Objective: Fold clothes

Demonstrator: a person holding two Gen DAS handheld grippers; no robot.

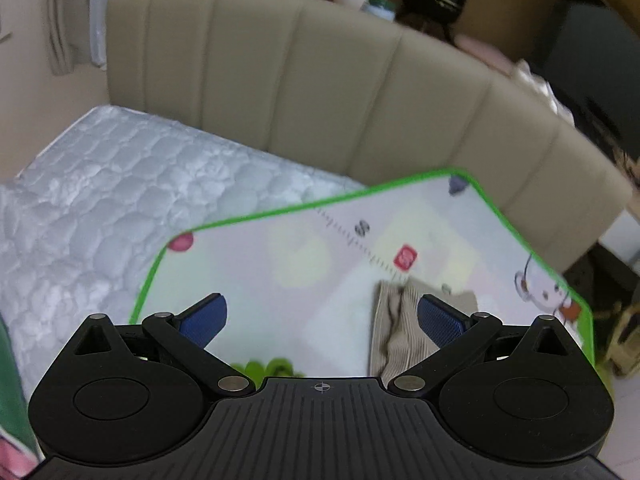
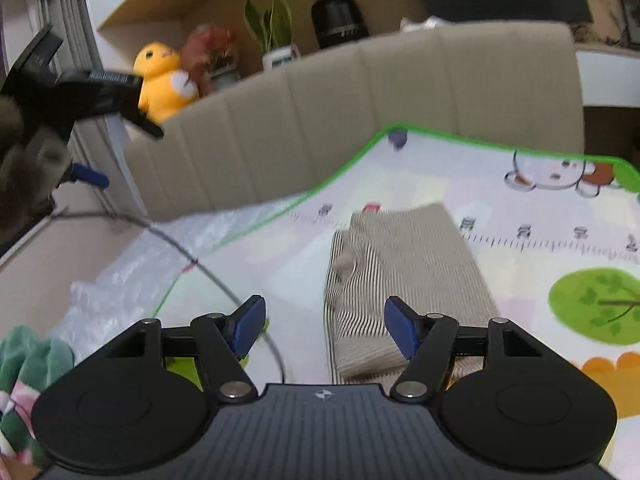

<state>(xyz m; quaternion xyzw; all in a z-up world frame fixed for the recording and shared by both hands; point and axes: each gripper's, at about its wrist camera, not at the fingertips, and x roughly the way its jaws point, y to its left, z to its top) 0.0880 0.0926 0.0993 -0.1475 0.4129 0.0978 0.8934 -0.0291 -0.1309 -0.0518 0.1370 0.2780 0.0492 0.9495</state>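
A folded beige striped garment [image 2: 404, 276] lies on the green-edged cartoon mat [image 2: 520, 216]. In the left wrist view the same garment [image 1: 396, 328] shows behind my right-hand blue pad. My left gripper [image 1: 322, 316] hangs open above the mat [image 1: 280, 264], nothing between its fingers. My right gripper [image 2: 325, 326] is open too, raised over the near end of the garment without touching it. The left gripper [image 2: 86, 96] also appears high at the left of the right wrist view, held by a hand in a furry sleeve.
A beige padded headboard [image 1: 304, 80] runs behind the quilted white mattress [image 1: 100, 200]. A shelf above holds a yellow plush toy [image 2: 164, 80], plants and a black speaker [image 2: 340, 20]. A thin cable [image 2: 208, 272] crosses the mat. Green and pink cloth [image 2: 28, 364] lies at the lower left.
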